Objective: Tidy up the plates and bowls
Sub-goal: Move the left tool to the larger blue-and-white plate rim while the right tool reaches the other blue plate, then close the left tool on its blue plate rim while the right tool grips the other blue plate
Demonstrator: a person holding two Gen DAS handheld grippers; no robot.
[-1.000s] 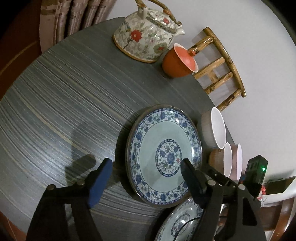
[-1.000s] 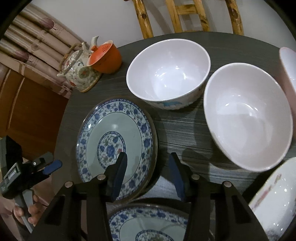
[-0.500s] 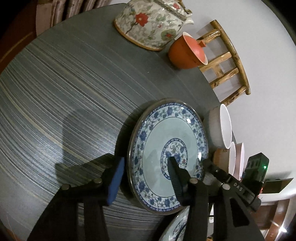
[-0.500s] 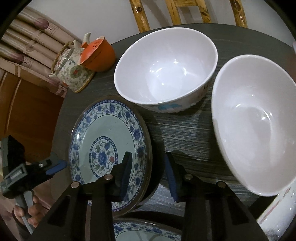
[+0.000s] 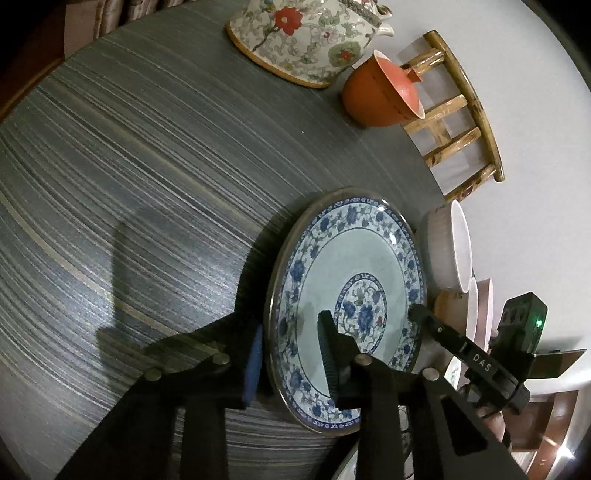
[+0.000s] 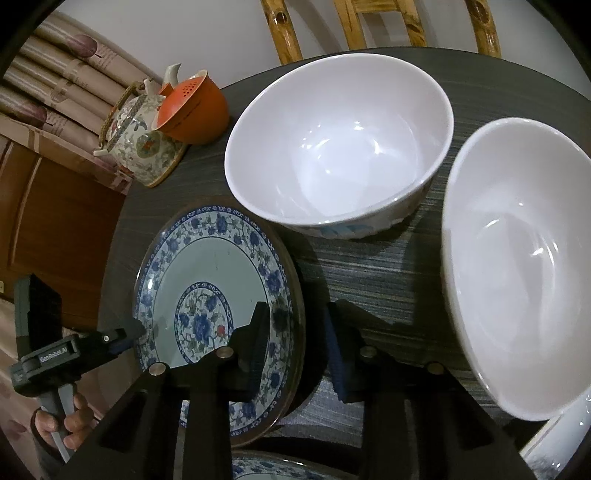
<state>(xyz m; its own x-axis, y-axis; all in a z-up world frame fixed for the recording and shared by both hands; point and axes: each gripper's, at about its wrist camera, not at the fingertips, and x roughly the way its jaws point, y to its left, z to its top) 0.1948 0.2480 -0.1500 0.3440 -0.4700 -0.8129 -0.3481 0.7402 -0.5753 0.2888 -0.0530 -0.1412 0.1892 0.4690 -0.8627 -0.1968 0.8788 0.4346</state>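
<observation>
Plate (image 5: 347, 295), blue and white with a flower at its middle, lies on the dark striped table (image 5: 147, 166), and both grippers straddle its rim from opposite sides. The left gripper (image 5: 291, 362) has 1 finger outside the edge and 1 over the plate's face; its jaws have just been closing and stand narrow, with the rim between them. Whether the pads press the rim I cannot tell. The right gripper (image 6: 295, 347) straddles the opposite edge the same way, jaws also just closing and narrow, 1 finger over the plate and 1 over the table just beside it. A hand (image 6: 62, 424) grips the left tool's handle. Just beyond the plate stand 2 white bowls (image 6: 340, 147), side by side. Farther off from the plate sit a flowered teapot (image 5: 306, 33) and an orange cup (image 5: 380, 92), touching or nearly so. A second patterned plate (image 6: 280, 467) shows at the near edge, just beside the first.
</observation>
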